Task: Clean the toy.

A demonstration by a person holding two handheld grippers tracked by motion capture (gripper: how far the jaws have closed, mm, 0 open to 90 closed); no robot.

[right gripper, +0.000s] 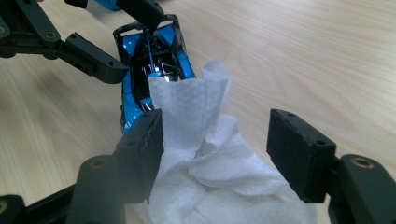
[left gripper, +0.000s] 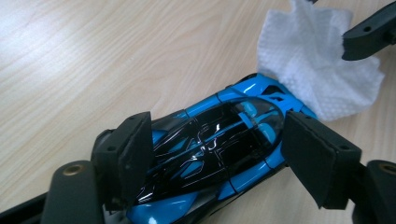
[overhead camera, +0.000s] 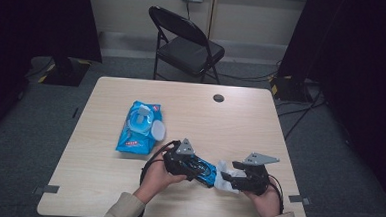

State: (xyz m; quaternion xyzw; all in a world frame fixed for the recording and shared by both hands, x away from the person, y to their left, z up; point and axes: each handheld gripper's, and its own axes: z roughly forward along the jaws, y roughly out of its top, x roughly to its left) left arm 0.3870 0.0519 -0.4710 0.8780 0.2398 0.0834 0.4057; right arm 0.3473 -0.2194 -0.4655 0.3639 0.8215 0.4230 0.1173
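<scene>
The left tool [left gripper: 217, 154] is spread wide around a blue and black toy car [left gripper: 219, 149] that lies on the tabletop [left gripper: 93, 60], and its pads don't squeeze the car. The right tool [right gripper: 215, 149] is spread too, with a crumpled white wipe [right gripper: 210, 163] between its pads, touching the car's end.

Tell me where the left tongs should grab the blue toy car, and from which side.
Grip the blue toy car across its two long flanks at mid-body, coming from above and behind, as the left tongs already straddle it. The flanks look flatter and nearly parallel, while the glossy roof is curved and probably slippery. The nose is best left free, since the white wipe touches it there.
</scene>
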